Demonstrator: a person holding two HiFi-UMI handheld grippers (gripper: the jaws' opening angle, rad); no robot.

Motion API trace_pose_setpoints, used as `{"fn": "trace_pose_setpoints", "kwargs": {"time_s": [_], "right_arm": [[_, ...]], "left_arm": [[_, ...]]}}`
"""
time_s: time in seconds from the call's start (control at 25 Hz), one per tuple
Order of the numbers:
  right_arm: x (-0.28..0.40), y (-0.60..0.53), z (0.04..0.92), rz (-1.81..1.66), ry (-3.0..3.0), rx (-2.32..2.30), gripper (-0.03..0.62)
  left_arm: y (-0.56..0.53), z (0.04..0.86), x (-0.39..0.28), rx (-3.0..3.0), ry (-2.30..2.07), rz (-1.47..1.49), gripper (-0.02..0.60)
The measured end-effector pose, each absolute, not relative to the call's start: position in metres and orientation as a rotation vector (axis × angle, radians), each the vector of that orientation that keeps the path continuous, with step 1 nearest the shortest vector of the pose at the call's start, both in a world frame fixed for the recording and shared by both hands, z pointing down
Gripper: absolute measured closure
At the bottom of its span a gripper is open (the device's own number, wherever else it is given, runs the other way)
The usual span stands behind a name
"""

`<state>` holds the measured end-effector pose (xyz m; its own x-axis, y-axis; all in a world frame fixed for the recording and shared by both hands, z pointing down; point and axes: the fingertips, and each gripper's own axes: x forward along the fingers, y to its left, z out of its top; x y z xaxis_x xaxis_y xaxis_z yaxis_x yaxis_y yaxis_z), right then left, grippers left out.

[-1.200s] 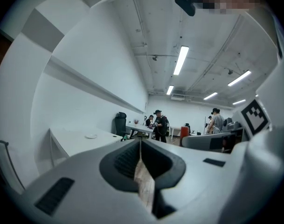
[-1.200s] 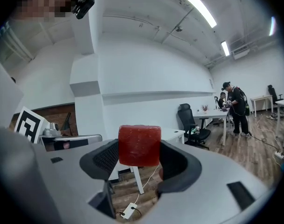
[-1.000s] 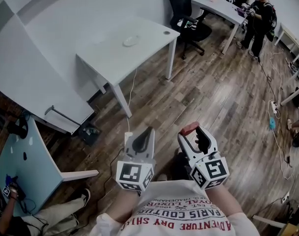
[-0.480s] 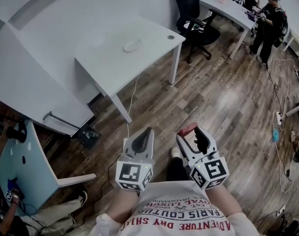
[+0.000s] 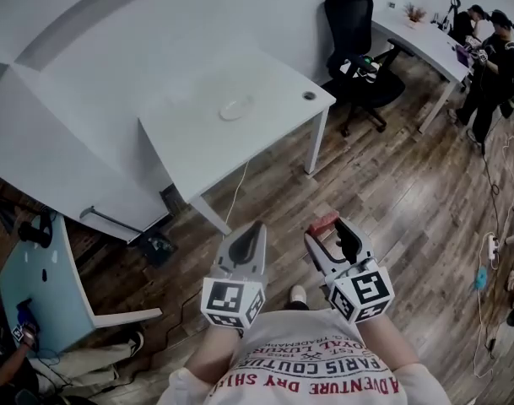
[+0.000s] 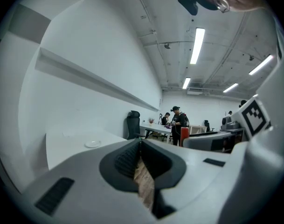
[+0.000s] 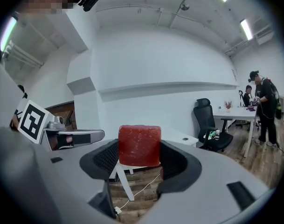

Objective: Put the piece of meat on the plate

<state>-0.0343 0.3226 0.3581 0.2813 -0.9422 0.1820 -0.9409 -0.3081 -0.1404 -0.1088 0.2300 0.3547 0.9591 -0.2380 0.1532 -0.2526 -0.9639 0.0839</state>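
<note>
A red block of meat (image 7: 139, 145) sits clamped between the jaws of my right gripper (image 7: 139, 154); in the head view the meat (image 5: 324, 221) shows at the tip of that gripper (image 5: 327, 231), held over the wooden floor. My left gripper (image 5: 249, 236) hangs beside it, shut with nothing in it; its jaws (image 6: 139, 148) meet at the tips. A small white plate (image 5: 236, 108) lies on the white desk (image 5: 265, 133) well ahead of both grippers, also seen as the plate (image 6: 92, 144) at the left of the left gripper view.
A black office chair (image 5: 358, 45) stands right of the desk. People (image 5: 497, 66) stand at a long table at the far right. A light-blue table (image 5: 37, 285) with a seated person is at the lower left. Cables and a power strip (image 5: 493, 247) lie on the floor.
The view has swung so the desk and plate now sit closer to the centre. Both grippers keep their pose, the right one still holding the meat.
</note>
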Motion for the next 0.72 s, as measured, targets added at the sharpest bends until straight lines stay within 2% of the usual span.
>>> {"fn": "trace_pose_setpoints", "kwargs": {"time_s": [0.24, 0.72], "right_arm": [[0.032, 0.299, 0.365, -0.407, 1.883, -2.485, 0.316], [0.103, 0.205, 0.396, -0.498, 1.949, -2.472, 0.316]], "left_arm": [[0.212, 0.362, -0.058, 2.981, -0.447, 0.239, 0.568], [0.115, 0.392, 0.011, 2.929, -0.495, 0.290, 0.568]]}}
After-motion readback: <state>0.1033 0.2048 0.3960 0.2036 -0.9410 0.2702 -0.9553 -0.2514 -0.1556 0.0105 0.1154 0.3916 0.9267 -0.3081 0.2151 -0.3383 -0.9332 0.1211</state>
